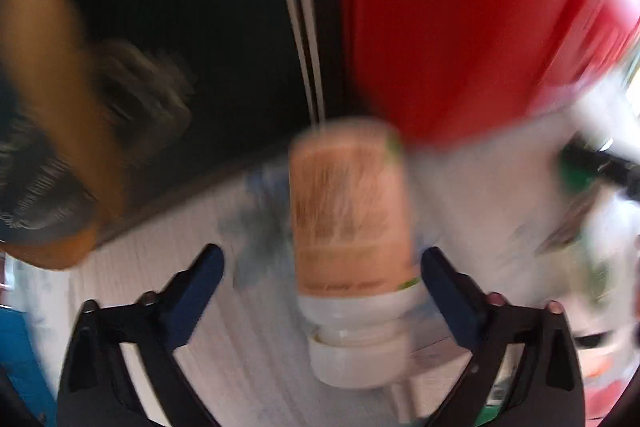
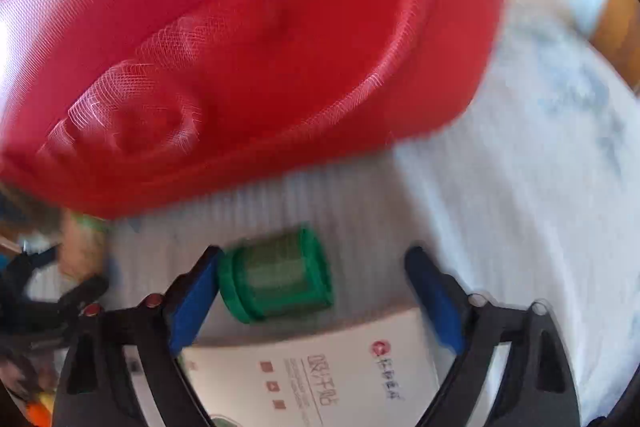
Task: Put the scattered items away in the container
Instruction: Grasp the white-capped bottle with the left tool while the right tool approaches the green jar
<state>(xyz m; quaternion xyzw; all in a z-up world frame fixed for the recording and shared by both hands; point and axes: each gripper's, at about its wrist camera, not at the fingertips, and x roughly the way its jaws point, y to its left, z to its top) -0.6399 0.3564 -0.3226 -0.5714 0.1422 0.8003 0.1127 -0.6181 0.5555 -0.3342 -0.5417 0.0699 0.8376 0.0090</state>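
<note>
Both views are motion-blurred. In the left wrist view my left gripper (image 1: 322,263) is open around a white bottle with a peach label (image 1: 352,219), cap toward the camera, lying between the blue pads without a firm pinch. The red container (image 1: 460,19) rises just beyond it on the right. In the right wrist view my right gripper (image 2: 312,263) is open; a small green cylinder (image 2: 278,277) lies on the cloth beside its left pad. The red mesh-lined container (image 2: 240,47) fills the upper view. The left gripper and peach bottle (image 2: 80,247) show at the far left.
A white box with red printing (image 2: 312,371) lies under the right gripper. The surface is a white cloth with grey-blue marks (image 2: 540,147). A dark panel (image 1: 180,7) and brown wooden edge (image 1: 44,67) stand behind the left side. Blurred items (image 1: 592,187) lie at right.
</note>
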